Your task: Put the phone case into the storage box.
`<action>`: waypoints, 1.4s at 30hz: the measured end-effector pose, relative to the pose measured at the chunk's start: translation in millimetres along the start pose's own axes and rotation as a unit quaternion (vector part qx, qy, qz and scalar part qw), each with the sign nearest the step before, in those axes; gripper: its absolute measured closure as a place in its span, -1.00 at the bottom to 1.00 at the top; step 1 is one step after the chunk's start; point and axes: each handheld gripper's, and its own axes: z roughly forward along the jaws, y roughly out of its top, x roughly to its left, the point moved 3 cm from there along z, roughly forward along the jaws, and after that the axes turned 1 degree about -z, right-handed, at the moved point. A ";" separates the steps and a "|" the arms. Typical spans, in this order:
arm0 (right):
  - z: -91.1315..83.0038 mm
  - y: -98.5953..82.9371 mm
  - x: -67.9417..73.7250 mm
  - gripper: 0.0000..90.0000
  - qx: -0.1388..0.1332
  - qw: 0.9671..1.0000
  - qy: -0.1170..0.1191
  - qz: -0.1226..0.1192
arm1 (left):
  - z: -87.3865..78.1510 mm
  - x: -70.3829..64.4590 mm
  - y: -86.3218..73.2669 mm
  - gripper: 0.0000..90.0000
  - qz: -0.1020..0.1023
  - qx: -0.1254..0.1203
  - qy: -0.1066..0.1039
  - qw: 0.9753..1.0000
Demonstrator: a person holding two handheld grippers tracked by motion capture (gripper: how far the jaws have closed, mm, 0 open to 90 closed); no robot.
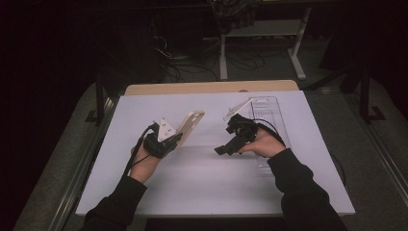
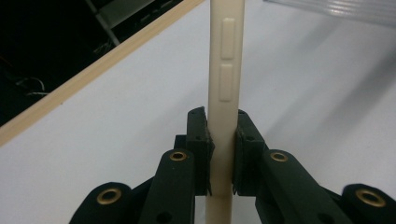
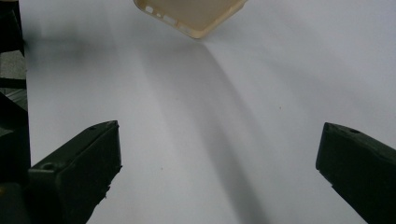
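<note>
Two tongs, left tongs clamping phone case, right tongs wide

One phone case, one clear tray, two tongs.

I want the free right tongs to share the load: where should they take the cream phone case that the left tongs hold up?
Probably the free upper end of the phone case, closing across its thin side walls from the right. The left tongs already clamp its lower edge, so that end is taken. The right tongs are wide open and face the case, which tilts up off the white table, leaving room around the top.
</note>
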 end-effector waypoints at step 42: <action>-4.1 0.6 -7.6 -1.00 -0.023 0.998 -0.009 0.059 | -1.9 6.0 -3.4 0.77 -0.138 -0.020 -0.028 0.990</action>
